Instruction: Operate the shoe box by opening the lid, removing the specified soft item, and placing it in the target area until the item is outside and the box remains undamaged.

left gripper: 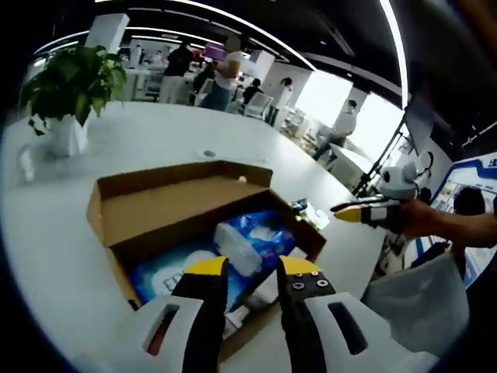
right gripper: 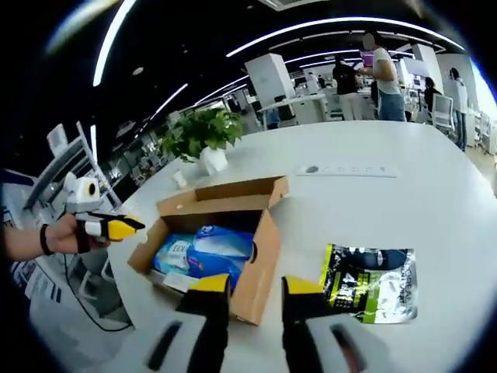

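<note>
An open brown cardboard shoe box (left gripper: 155, 206) stands on the white table (left gripper: 147, 132), its lid folded back. Inside lie soft blue plastic-wrapped packs (left gripper: 256, 233), one with a white end. My left gripper (left gripper: 254, 268) hovers over the box's near edge, jaws apart, nothing between them. My right gripper (left gripper: 361, 212), held in a hand, floats off the box's right side. In the right gripper view the box (right gripper: 260, 256) and blue packs (right gripper: 206, 245) sit just beyond my right gripper (right gripper: 257, 286), which is open and empty. The left gripper (right gripper: 109, 225) hangs left of the box.
A green-and-black foil packet (right gripper: 369, 284) lies flat on the table right of the box. A potted plant (right gripper: 203, 136) in a white pot stands behind it, and a socket strip (right gripper: 345, 169) is set into the tabletop. Several people stand far back.
</note>
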Tool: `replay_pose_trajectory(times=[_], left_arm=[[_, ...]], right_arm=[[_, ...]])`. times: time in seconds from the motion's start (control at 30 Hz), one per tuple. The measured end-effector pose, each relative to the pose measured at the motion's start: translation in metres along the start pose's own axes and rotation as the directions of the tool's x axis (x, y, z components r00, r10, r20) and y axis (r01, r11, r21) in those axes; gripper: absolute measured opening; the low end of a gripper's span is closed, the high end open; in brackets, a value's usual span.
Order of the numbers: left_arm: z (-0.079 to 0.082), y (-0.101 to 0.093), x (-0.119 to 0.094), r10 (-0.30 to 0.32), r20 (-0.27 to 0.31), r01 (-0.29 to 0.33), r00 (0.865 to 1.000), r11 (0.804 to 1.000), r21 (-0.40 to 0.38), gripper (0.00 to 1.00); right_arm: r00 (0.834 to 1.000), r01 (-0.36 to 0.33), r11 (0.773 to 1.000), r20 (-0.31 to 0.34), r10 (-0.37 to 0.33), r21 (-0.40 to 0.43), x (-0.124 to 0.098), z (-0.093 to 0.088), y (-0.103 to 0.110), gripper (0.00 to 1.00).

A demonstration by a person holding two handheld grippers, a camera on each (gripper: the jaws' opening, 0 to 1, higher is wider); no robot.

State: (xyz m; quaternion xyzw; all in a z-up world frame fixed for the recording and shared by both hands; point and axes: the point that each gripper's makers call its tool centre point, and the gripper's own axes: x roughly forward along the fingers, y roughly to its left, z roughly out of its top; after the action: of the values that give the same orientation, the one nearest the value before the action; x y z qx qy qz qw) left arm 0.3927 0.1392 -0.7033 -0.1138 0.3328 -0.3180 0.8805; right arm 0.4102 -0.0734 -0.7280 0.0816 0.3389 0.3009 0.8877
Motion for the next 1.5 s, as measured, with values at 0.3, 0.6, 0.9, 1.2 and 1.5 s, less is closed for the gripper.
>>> replay_pose_trajectory(times=[0.3,0.6,0.9,1.2,1.5], left_arm=[[-0.012,0.008,-0.016,0.01,0.013,-0.01,1.0,0.999,-0.034,0.27],[-0.015,0.006,-0.026,-0.008,0.016,0.009,1.0,0.999,-0.032,0.33],[-0.017,0.01,-0.036,0.0,0.015,0.0,1.0,1.0,-0.026,0.37],[-0.021,0.013,-0.045,0.013,0.02,-0.013,1.0,1.0,-0.024,0.36],[-0.025,0.016,-0.051,0.018,0.02,-0.017,1.0,0.999,-0.038,0.35]], right_arm=[[0.998,-0.036,0.998,-0.05,0.033,-0.051,0.02,-0.002,0.02,0.27],[0.995,-0.062,0.99,-0.087,0.052,-0.127,0.041,0.008,0.029,0.34],[0.985,-0.094,0.977,-0.163,0.063,-0.191,0.06,0.006,0.035,0.4],[0.976,-0.113,0.964,-0.206,0.063,-0.242,0.073,0.003,0.037,0.44],[0.961,-0.141,0.924,-0.274,0.041,-0.356,0.086,0.003,0.035,0.46]])
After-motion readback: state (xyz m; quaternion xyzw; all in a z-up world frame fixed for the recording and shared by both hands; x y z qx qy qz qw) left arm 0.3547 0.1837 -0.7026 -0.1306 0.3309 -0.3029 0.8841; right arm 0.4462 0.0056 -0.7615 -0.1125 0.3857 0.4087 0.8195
